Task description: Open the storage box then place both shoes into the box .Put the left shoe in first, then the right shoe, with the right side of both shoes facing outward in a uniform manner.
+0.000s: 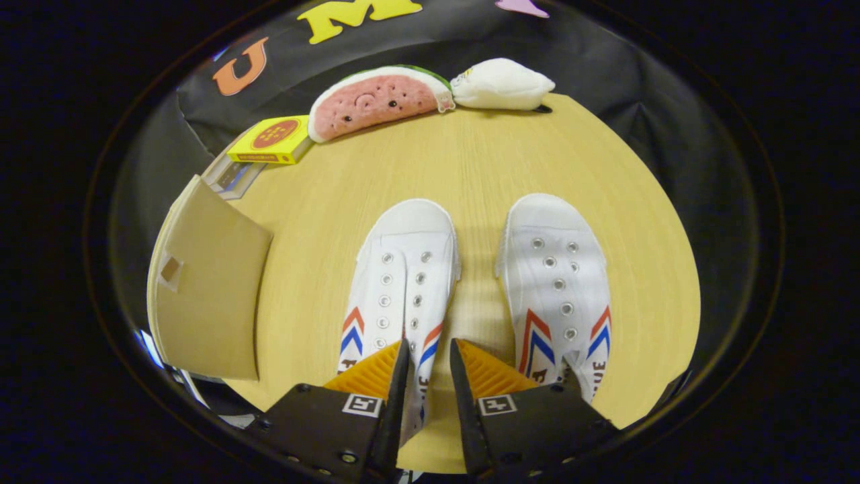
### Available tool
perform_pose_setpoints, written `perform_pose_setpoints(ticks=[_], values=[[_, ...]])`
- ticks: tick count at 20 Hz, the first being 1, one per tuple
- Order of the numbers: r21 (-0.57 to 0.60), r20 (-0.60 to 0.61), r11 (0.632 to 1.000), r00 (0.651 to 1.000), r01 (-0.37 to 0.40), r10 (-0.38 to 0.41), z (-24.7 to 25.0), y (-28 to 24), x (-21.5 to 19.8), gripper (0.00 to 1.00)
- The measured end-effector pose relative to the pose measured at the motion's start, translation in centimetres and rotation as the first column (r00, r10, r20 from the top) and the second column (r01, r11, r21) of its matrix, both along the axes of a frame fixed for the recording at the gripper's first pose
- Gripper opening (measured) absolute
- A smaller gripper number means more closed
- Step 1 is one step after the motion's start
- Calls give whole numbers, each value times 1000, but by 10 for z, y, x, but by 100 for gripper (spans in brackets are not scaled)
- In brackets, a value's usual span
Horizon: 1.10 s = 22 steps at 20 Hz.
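Note:
Two white canvas shoes with red and blue chevrons stand side by side on the wooden table (470, 154), toes pointing away from me. My gripper (428, 349) hangs over the heel end of the left-hand shoe (403, 269). One finger is over that shoe's opening and the other just outside its inner side wall, which runs up through the narrow gap between them. Table shows beside the wall in that gap, so the fingers stand a little open. The right-hand shoe (554, 275) lies just beyond the other finger. The storage box (205, 289), with a brown panel, stands left of the shoes; whether it is open I cannot tell.
At the table's far edge lie a watermelon-slice plush (376, 101) and a white plush (500, 84). A yellow carton (272, 139) rests on a clear case beyond the box. Bare wood stretches between the shoes' toes and the plush toys.

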State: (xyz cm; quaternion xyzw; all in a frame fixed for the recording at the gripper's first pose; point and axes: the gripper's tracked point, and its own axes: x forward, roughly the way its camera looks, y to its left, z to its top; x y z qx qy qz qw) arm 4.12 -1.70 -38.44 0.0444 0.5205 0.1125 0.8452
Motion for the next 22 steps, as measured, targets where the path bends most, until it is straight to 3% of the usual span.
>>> perform_pose_setpoints(ticks=[1, 4, 6, 7, 8, 15, 22], values=[[6, -3, 1000, 1000, -2, 2, 1, 2, 0, 41], [38, -19, 999, 1000, -9, 9, 5, 3, 3, 38], [62, -47, 998, 999, 15, -12, 5, 5, -2, 10], [70, -43, 997, 999, 26, -23, 4, 5, 0, 9], [69, -39, 997, 999, 29, -26, 4, 6, 0, 2], [173, 17, 984, 998, 50, -54, 52, 31, -2, 2], [213, 191, 977, 980, 13, -54, 150, 75, -1, 2]])
